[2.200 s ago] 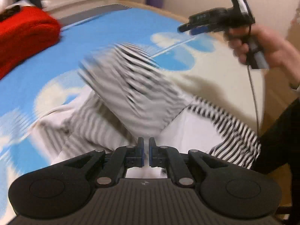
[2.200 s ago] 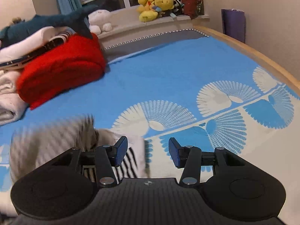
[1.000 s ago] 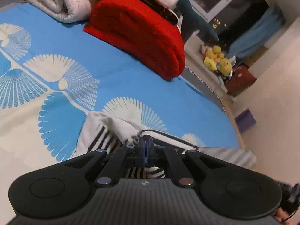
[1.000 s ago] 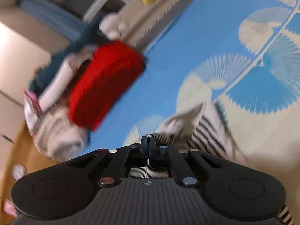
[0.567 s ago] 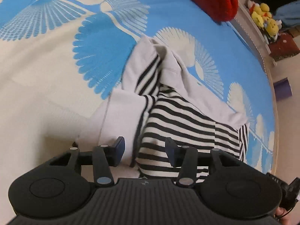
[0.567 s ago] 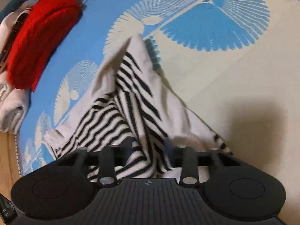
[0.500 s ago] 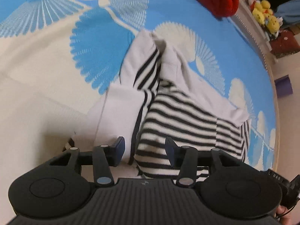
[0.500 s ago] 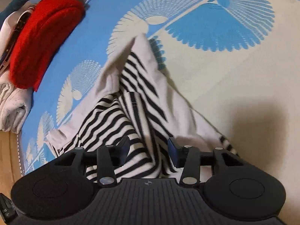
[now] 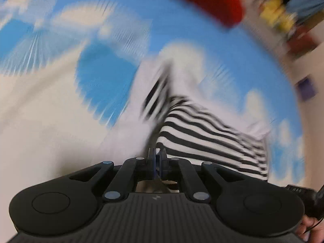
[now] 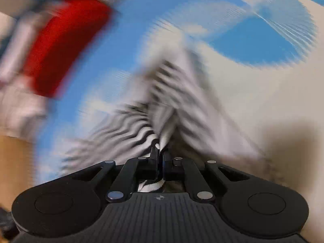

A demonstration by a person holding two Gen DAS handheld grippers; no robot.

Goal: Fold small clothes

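The striped garment [image 9: 204, 129] is spread on the blue-and-cream bedcover [image 9: 50, 109], crumpled rather than flat, with black-and-white bands showing beside pale plain panels. Its near hem is pinched at two places. At one, the left gripper [image 9: 157, 166] is seen with its jaws brought together on the fabric edge; striped cloth runs straight out from the fingertips. At the other, the right gripper [image 10: 160, 162] is closing, its pads already squeezed onto a fold of the same garment [image 10: 162, 109], a scrap of stripe showing through behind the fingers.

From each gripper the garment stretches directly ahead and away, its long axis running along the line of the fingers toward a narrow far end. So the held edge is the near one, and the bulk of the cloth lies beyond both grippers; neither hand can be judged clearly closer to the far end, as both views are heavily blurred.

Beyond the garment's far end, well apart, a red folded blanket [image 10: 64, 46] is lying on the bedcover. Farther still, yellow soft toys [image 9: 277, 16] are smeared along a ledge.

The next move probably calls for the near edge to be carried forward over the far part.
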